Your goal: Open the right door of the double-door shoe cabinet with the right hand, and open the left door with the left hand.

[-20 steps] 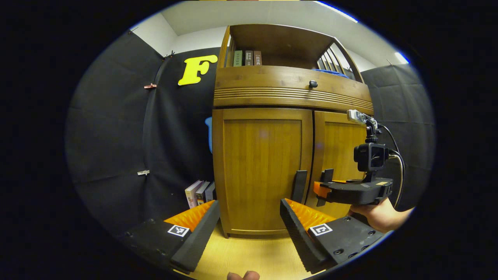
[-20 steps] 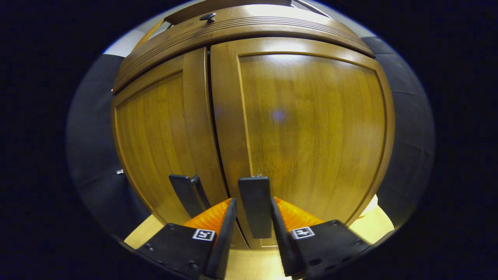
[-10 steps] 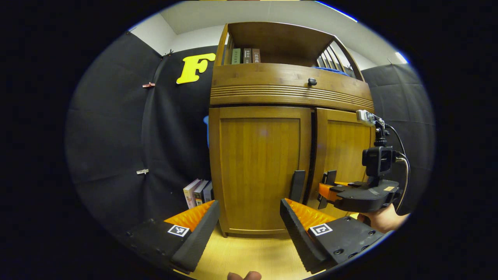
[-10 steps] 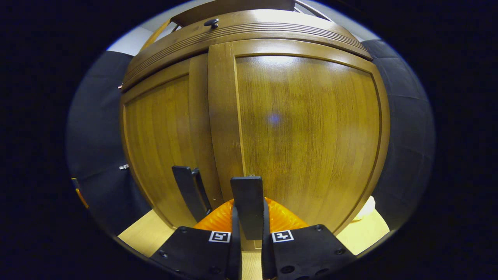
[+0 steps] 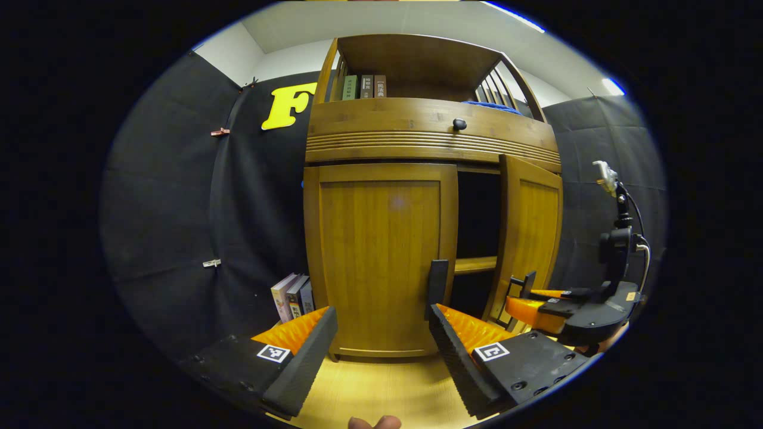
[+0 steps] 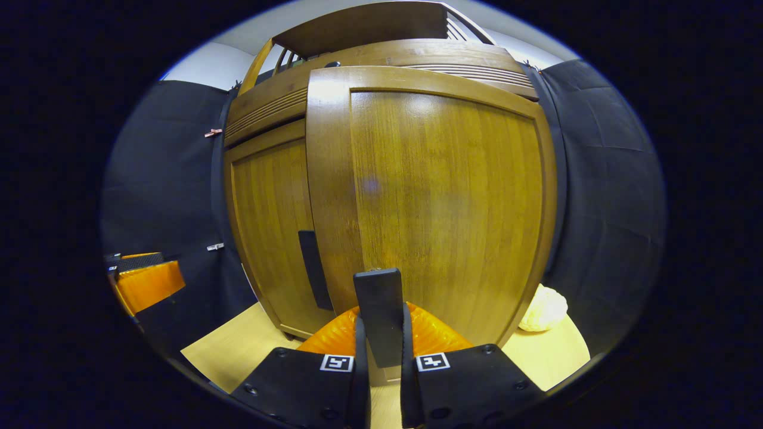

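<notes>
Shoe cabinet [image 5: 429, 143] right door [image 5: 530, 232] ajar, inner shelf [image 5: 475, 264] bare, top books [image 5: 360, 87]

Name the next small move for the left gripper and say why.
Probably ease the left gripper forward to the left door's handle and close on it: its jaws stand open short of it, the left door is shut, and the right door already stands ajar.
</notes>
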Demonstrator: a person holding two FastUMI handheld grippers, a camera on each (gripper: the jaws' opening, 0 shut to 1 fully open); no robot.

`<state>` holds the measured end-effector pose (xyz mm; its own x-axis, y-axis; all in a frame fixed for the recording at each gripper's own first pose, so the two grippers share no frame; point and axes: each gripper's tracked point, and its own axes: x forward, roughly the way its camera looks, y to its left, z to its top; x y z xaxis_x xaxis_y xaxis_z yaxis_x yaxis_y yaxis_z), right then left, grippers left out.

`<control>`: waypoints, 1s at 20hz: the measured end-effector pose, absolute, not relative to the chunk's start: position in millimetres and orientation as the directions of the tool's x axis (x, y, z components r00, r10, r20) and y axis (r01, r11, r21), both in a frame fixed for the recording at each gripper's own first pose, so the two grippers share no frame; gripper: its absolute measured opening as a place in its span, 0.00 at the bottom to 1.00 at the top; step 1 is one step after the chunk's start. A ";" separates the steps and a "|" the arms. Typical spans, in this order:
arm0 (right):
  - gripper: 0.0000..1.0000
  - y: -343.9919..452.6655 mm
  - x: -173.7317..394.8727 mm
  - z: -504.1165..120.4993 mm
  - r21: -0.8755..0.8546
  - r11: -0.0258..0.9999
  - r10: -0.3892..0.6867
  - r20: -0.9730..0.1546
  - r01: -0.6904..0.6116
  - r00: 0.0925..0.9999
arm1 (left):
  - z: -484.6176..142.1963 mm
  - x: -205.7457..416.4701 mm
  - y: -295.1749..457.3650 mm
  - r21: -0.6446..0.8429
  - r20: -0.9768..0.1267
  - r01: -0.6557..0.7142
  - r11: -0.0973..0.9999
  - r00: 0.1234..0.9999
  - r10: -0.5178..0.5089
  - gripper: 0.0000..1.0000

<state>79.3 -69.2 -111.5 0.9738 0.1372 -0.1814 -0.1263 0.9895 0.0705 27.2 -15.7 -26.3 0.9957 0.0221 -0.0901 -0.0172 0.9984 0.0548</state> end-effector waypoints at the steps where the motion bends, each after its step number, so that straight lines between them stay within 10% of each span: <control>1: 0.23 -74.4 71.0 -111.4 0.069 0.989 0.140 -0.186 -0.129 0.972 | -25.1 29.0 -19.2 0.053 -0.087 -0.013 0.998 0.996 0.017 0.96; 20: 0.22 -199.9 -33.8 -105.5 0.155 0.984 -0.044 -0.240 0.083 0.970 | -34.9 65.6 -90.6 0.060 -0.092 0.140 0.988 0.987 -0.135 0.96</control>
<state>-33.8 -199.9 -105.5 0.9697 -0.0439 -0.2401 0.0829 0.9845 0.1548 65.6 -90.6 -34.9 0.9866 -0.1345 -0.0923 0.1404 0.9883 0.0599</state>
